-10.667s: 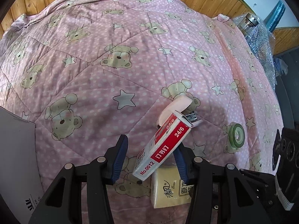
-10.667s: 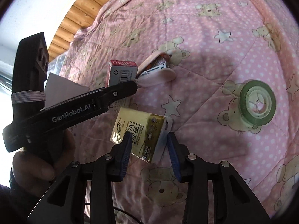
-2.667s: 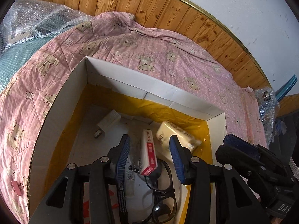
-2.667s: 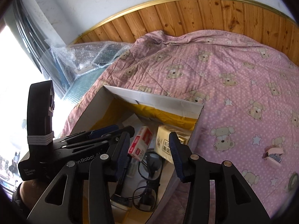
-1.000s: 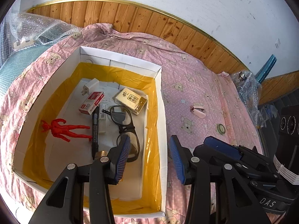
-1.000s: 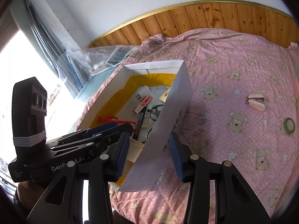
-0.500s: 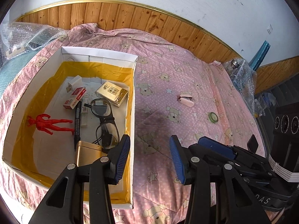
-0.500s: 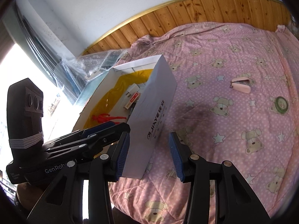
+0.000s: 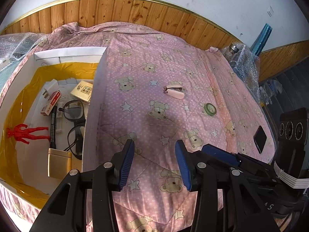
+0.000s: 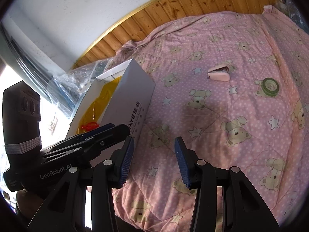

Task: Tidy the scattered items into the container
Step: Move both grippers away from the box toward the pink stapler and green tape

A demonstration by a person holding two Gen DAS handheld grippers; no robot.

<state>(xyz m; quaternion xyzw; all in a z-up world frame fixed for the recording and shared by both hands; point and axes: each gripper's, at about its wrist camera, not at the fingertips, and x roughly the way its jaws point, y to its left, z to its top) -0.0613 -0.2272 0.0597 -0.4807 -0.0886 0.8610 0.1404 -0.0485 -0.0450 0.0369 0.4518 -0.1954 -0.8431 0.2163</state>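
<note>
Fingers on both grippers are standing spread apart with nothing between them: the left gripper (image 9: 154, 162) is hovering over the pink bear-print quilt (image 9: 173, 67) just right of the white cardboard box (image 9: 94, 100), and the right gripper (image 10: 152, 160) is hanging over the same quilt, with the left tool's black body showing at its lower left. The box is sitting on the bed at the left, its inside lined in yellow. Inside it are lying a red figure (image 9: 25, 133), a black marker (image 9: 52, 127), a pair of black glasses (image 9: 74, 119), a gold case (image 9: 58, 163), a red-and-white staple box (image 9: 51, 104), a pale tissue pack (image 9: 83, 91) and a white plug (image 9: 50, 89). Out on the quilt, well apart from the box, a pink stapler (image 9: 174, 92) is lying on its side, and a green tape roll (image 9: 210, 109) is lying flat near it, further right. A dark flat phone-like object (image 9: 259, 139) is resting near the quilt's right edge. In the right wrist view the stapler (image 10: 219, 74) and tape roll (image 10: 269, 85) are sitting side by side beyond the fingers.
</note>
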